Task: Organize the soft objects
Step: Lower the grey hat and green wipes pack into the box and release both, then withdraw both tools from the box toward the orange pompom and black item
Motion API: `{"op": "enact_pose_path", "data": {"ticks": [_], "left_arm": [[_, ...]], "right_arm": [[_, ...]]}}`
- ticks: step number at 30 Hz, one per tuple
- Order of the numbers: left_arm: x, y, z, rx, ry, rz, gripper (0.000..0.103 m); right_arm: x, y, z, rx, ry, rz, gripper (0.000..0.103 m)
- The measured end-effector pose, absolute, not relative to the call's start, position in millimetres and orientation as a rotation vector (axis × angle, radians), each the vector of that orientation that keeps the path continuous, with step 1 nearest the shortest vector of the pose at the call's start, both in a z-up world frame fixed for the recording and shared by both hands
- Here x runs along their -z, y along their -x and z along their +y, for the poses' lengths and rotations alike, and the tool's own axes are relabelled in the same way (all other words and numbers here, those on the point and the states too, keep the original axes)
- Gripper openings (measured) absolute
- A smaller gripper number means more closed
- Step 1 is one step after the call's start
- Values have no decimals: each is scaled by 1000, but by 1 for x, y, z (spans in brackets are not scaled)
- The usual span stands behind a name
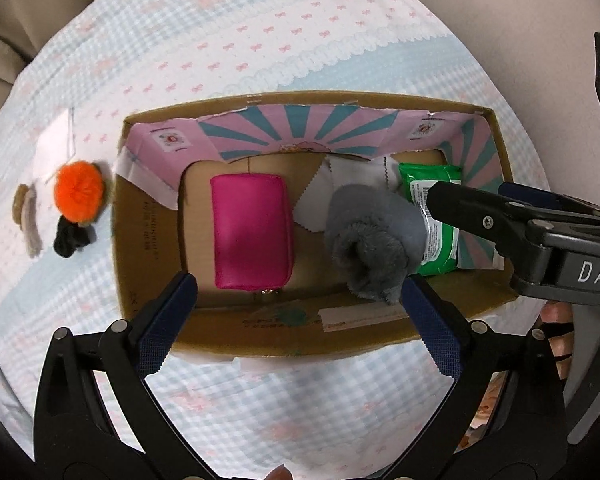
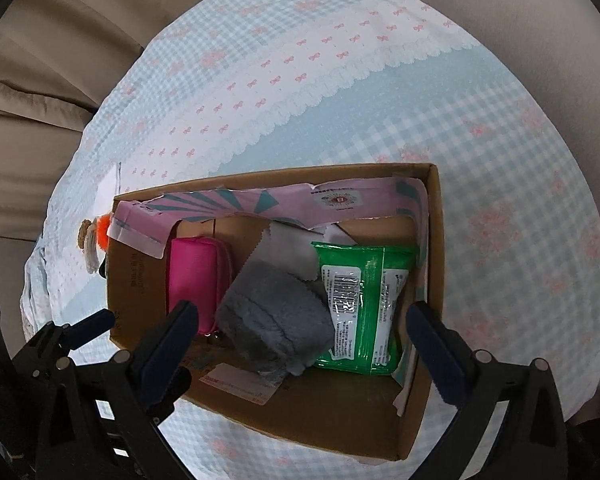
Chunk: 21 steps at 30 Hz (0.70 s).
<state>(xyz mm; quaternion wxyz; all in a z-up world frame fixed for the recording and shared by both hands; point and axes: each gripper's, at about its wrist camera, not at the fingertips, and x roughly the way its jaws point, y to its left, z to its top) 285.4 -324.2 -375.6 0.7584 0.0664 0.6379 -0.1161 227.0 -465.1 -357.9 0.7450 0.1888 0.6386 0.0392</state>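
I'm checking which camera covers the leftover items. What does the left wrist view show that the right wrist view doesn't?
Only the left wrist view shows the black item lying by the orange pom-pom, which appears whole here, and the pink pouch from above. Only the right wrist view shows the green wipes pack unobstructed, barcode visible. Both show the cardboard box, the grey plush cloth inside, and the left gripper and right gripper open.

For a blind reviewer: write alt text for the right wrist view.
An open cardboard box on a checked cloth holds a pink pouch, a grey plush, white cloths and a green wipes pack. The open right gripper hovers over the box, empty; the left gripper shows at lower left.
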Motion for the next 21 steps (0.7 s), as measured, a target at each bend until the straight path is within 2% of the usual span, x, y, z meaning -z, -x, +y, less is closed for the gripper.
{"op": "enact_pose_path", "data": {"ticks": [9,21], "left_arm": [[335,-271,-316,256,-138,1314,102],[237,-227,-280,266,-91,1127,102]], "right_arm": [[324,-215,-461,-73,-401,1332,103],[218,-177,-437,-65,-315,1165,103]]}}
